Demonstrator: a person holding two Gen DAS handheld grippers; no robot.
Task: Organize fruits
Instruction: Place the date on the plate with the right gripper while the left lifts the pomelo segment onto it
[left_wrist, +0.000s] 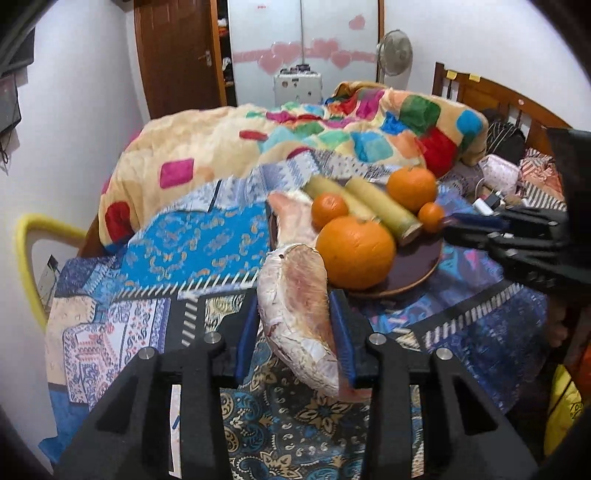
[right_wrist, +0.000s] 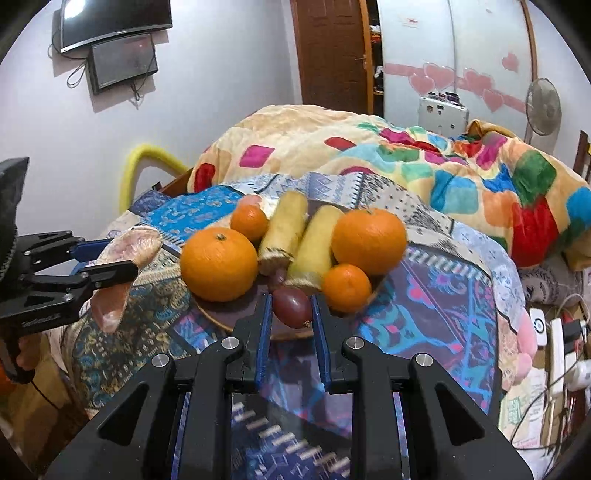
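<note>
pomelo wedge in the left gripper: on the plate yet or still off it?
Off it. The left gripper is shut on the pomelo wedge, held above the patterned cloth, short of the plate.

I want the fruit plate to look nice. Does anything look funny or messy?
Yes. A peeled pomelo wedge hangs over the brown plate's far-left rim instead of sitting inside. A second wedge is off the plate, gripped in the left gripper. The oranges and the rest sit neatly on it.
</note>
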